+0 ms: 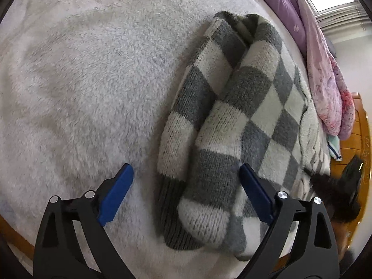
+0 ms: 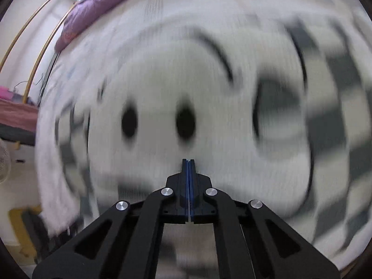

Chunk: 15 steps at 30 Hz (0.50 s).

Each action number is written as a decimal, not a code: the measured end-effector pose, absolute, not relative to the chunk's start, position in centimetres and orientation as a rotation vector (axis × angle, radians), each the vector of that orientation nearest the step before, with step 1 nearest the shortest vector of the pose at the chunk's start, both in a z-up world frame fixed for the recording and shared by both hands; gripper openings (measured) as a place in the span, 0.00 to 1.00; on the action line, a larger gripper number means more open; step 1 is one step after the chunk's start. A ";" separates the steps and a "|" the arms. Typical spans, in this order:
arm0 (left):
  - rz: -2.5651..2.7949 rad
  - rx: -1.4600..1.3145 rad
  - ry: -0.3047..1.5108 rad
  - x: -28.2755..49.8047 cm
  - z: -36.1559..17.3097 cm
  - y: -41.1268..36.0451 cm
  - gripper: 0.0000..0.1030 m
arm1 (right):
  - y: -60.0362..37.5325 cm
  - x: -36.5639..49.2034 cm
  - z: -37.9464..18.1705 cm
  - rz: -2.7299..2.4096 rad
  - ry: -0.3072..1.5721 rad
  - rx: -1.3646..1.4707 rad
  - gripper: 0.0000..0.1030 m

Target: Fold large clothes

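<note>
- The checkered sweater lies on the bed's fluffy white blanket, with both sleeves laid side by side over its body.
- In the left wrist view the sleeves' long axis runs nearly straight away from the camera, leaning slightly right toward the far end; the ribbed cuffs are the nearest part.
- The left gripper hovers wide open with nothing held. Its fingers straddle the sleeve ends: one blue pad is over bare blanket, the other sits over the sweater's body.
- The right gripper has its pads pressed fully together. Whether a thin layer of cloth is pinched between them cannot be told from this blurred view.
- The right wrist view is smeared; it shows only a pale face-like pattern and grey checks of the sweater ahead of the fingers.
- Judging by this, the left gripper is better placed for the cuff end, with the sweater straight ahead of it.
</note>
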<state>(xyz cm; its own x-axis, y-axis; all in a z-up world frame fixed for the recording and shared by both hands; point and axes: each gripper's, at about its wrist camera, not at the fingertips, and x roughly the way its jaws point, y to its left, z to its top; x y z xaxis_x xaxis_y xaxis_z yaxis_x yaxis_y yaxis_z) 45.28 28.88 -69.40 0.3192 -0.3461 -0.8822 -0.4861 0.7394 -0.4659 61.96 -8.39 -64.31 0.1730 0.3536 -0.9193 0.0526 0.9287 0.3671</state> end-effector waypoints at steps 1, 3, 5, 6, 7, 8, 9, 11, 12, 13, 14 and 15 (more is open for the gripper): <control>0.098 -0.795 1.286 45.0 -69.5 29.0 0.89 | -8.4 60.1 -64.7 0.228 1.403 0.330 0.00; 0.086 -0.800 1.291 44.7 -69.8 29.0 0.89 | -8.5 58.3 -65.2 0.231 1.405 0.302 0.00; 0.080 -0.790 1.300 44.6 -69.9 29.0 0.89 | -9.1 58.1 -65.7 0.228 1.394 0.332 0.00; 0.079 -0.786 1.307 44.5 -69.9 29.2 0.89 | -9.0 58.1 -65.4 0.230 1.382 0.316 0.00; 0.071 -0.787 1.318 44.5 -69.9 29.3 0.89 | -8.8 57.9 -64.7 0.233 1.363 0.291 0.04; 0.063 -0.787 1.321 44.5 -69.9 29.3 0.88 | -8.4 57.5 -64.2 0.240 1.340 0.275 0.07; 0.050 -0.786 1.324 45.0 -69.9 28.9 0.76 | -7.8 56.8 -63.3 0.263 1.305 0.254 0.11; 0.007 -0.794 1.346 45.4 -70.0 28.5 0.60 | -6.7 54.8 -62.1 0.312 1.261 0.227 0.18; -0.009 -0.807 1.349 45.8 -69.9 28.2 0.50 | -5.7 53.4 -61.3 0.349 1.239 0.200 0.24; -0.019 -0.807 1.357 45.9 -69.9 28.1 0.45 | -4.5 52.0 -61.2 0.380 1.221 0.174 0.33; -0.025 -0.807 1.361 46.4 -69.7 27.6 0.39 | -3.5 51.0 -61.0 0.409 1.210 0.154 0.39; -0.038 -0.816 1.364 46.5 -69.4 27.6 0.33 | -2.6 49.8 -61.0 0.437 1.203 0.143 0.50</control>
